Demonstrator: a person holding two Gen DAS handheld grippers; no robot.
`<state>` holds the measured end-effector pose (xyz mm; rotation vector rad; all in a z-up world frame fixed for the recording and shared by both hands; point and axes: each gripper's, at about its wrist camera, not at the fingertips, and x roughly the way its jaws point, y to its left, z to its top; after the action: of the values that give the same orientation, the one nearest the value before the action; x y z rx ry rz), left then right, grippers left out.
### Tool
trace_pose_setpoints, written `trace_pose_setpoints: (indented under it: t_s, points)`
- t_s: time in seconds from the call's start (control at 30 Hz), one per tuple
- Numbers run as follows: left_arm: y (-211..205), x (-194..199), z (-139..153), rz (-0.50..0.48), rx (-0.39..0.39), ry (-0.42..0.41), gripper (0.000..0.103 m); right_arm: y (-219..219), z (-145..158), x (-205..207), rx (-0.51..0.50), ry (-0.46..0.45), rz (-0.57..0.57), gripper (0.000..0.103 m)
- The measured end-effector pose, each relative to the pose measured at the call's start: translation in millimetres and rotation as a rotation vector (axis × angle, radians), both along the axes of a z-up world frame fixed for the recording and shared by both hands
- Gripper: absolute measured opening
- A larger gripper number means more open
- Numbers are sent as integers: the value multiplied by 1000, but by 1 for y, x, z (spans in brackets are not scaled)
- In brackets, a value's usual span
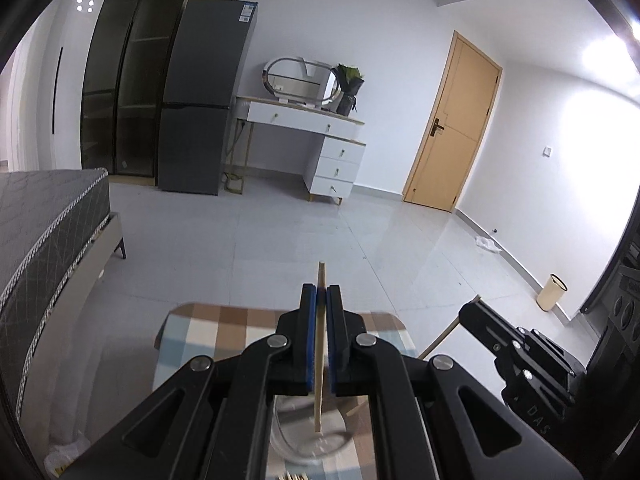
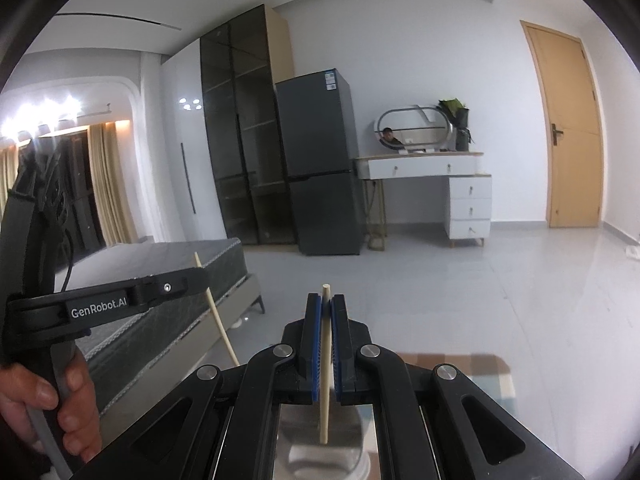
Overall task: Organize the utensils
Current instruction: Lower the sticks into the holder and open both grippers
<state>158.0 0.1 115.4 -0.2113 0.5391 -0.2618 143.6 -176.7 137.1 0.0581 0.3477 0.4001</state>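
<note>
My left gripper (image 1: 321,294) is shut on a thin wooden chopstick (image 1: 319,360) that stands nearly upright between its blue pads. The stick's lower end hangs over a pale round container (image 1: 292,446) on a checked tablecloth (image 1: 224,328). My right gripper (image 2: 326,302) is likewise shut on a second upright chopstick (image 2: 325,364), above the same container (image 2: 308,458). Each view shows the other gripper from the side, the right gripper (image 1: 467,313) and the left gripper (image 2: 199,277), with its slanted chopstick (image 1: 442,338) (image 2: 219,318). A hand (image 2: 68,400) grips the left tool's handle.
Several more chopstick ends (image 1: 292,476) peek in at the bottom edge. A bed (image 1: 44,216) lies to the left. Across the tiled floor stand a dark fridge (image 1: 200,100), a white dresser (image 1: 320,148) and a wooden door (image 1: 452,128). A cream bin (image 1: 552,290) stands by the right wall.
</note>
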Motion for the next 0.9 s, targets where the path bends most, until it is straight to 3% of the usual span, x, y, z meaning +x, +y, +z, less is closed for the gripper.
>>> trace_pose_setpoints:
  t_s: [0.17, 0.27, 0.47, 0.77, 0.9]
  points:
    - [3, 17, -13, 16, -7, -5, 0, 13, -13, 29, -21, 8, 20, 4]
    - [0, 25, -29, -21, -7, 2, 0, 18, -25, 39, -52, 12, 28, 4]
    - [-1, 29, -59, -38, -10, 11, 0, 26, -49, 42, -101, 3, 66, 4]
    - [-1, 37, -64, -65, -23, 68, 1, 41, -80, 37, -225, 31, 146, 4]
    - [-3, 40, -61, -101, -27, 135, 1, 42, -84, 32, -246, 41, 171, 4]
